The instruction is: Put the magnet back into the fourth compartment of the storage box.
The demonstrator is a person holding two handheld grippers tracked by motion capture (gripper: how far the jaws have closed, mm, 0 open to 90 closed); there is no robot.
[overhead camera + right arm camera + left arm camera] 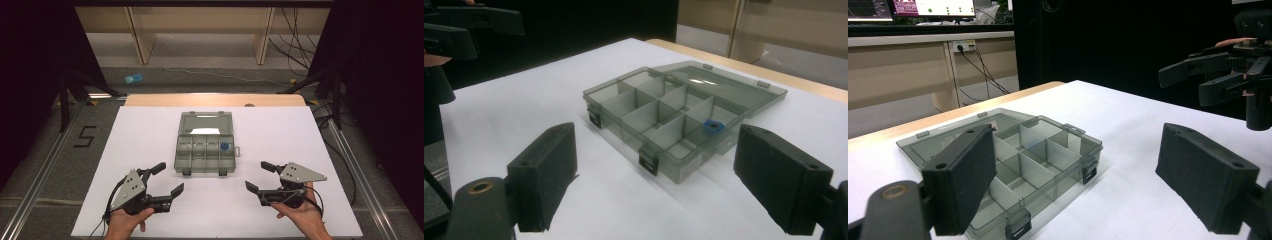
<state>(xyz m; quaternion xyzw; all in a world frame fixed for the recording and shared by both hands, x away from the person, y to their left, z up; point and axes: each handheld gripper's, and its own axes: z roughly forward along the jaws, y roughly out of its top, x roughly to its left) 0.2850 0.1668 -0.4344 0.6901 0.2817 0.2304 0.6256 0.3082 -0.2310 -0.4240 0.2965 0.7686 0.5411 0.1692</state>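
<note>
Grey compartment box (205,145) lies open mid-table, blue piece (225,146) inside.

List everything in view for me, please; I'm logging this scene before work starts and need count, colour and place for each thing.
Compartment box: one, smoky grey clear plastic, lid open and laid back, middle of the table.
Small blue piece: one, blue, in a far-row compartment at the box's right end.
Table sheet: one, white, covering the table.
Table edge: one, light wood, along the far side.
Small flat item: one, blue, on the floor beyond the table; too small to identify.
Left gripper: one, black, jaws open, near left of the box.
Right gripper: one, black, jaws open, near right of the box.
</note>
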